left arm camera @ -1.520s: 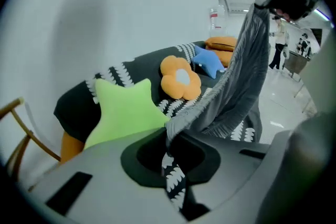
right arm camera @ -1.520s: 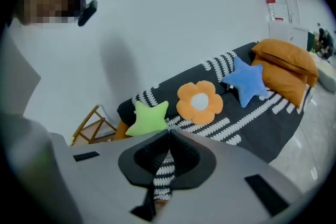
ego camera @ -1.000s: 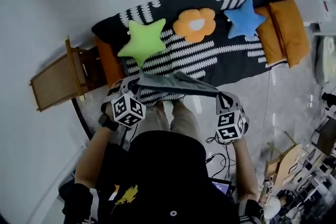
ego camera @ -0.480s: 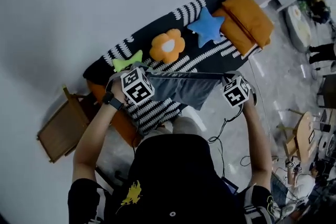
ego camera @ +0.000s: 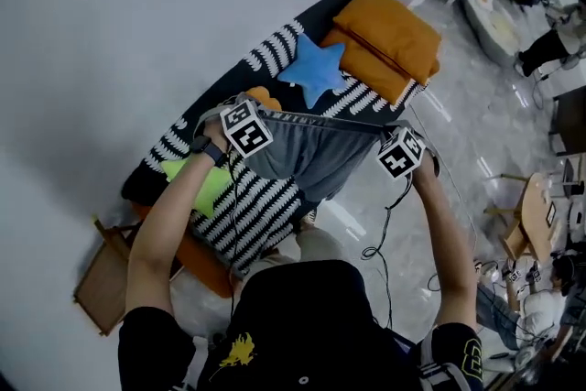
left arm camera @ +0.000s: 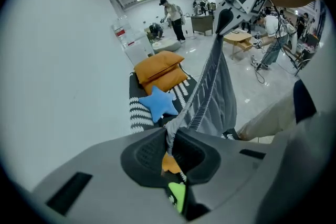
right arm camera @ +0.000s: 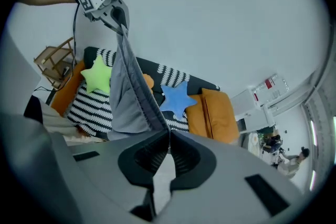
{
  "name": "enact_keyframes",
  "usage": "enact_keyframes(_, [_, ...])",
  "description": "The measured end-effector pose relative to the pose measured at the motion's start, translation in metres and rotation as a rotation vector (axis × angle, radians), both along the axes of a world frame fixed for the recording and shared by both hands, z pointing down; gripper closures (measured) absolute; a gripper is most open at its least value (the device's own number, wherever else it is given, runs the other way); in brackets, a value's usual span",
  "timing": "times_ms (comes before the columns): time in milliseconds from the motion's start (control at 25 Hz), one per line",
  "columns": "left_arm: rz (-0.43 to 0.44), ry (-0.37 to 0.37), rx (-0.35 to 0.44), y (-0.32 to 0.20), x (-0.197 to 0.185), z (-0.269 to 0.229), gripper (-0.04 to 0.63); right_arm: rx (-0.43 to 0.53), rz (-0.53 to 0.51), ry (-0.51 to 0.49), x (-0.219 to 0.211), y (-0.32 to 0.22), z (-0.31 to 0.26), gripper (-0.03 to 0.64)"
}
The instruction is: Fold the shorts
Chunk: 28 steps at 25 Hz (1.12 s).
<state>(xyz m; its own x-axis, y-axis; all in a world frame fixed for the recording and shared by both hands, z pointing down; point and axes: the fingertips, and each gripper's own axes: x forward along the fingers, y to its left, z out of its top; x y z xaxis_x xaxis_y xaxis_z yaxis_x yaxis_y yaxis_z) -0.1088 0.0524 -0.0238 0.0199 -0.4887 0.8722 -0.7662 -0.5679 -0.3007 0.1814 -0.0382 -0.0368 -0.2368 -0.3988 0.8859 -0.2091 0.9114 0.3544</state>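
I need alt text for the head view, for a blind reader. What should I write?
Seen from above, a person holds grey shorts stretched by the waistband between the left tool and the right tool, both shut on it, above a striped sofa. A blue star cushion and orange cushions lie on the sofa.

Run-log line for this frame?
left gripper: shut on shorts waistband | right gripper: shut on waistband | shorts: held up, stretched between both, unfolded | fold: not yet done
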Motion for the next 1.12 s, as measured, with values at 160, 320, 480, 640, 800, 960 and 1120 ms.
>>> enact_keyframes(160, [0.04, -0.033, 0.003, -0.102, 0.011, 0.012, 0.568, 0.012, 0.037, -0.005, 0.02, -0.076, 0.007, 0.588])
enact_keyframes(320, [0.073, -0.04, 0.032, -0.189, 0.018, 0.009, 0.566, 0.017, 0.074, -0.017, 0.033, -0.135, 0.002, 0.588])
enact_keyframes(480, [0.13, -0.047, 0.073, -0.205, 0.035, 0.014, 0.566, 0.028, 0.112, -0.014, 0.049, -0.126, 0.005, 0.588])
enact_keyframes(640, [0.176, -0.036, 0.076, -0.178, 0.048, 0.064, 0.566, 0.016, 0.117, 0.026, 0.059, -0.077, 0.044, 0.588])
enact_keyframes(800, [0.149, -0.008, 0.035, -0.113, 0.029, 0.144, 0.565, -0.036, 0.109, 0.051, 0.039, -0.009, 0.118, 0.588])
enact_keyframes(960, [0.151, -0.011, 0.009, -0.044, -0.001, 0.223, 0.565, -0.12, 0.134, 0.067, 0.008, 0.074, 0.213, 0.588])
enact_keyframes(1120, [0.12, -0.047, -0.032, 0.025, -0.037, 0.307, 0.563, -0.253, 0.169, 0.029, -0.032, 0.165, 0.305, 0.588])
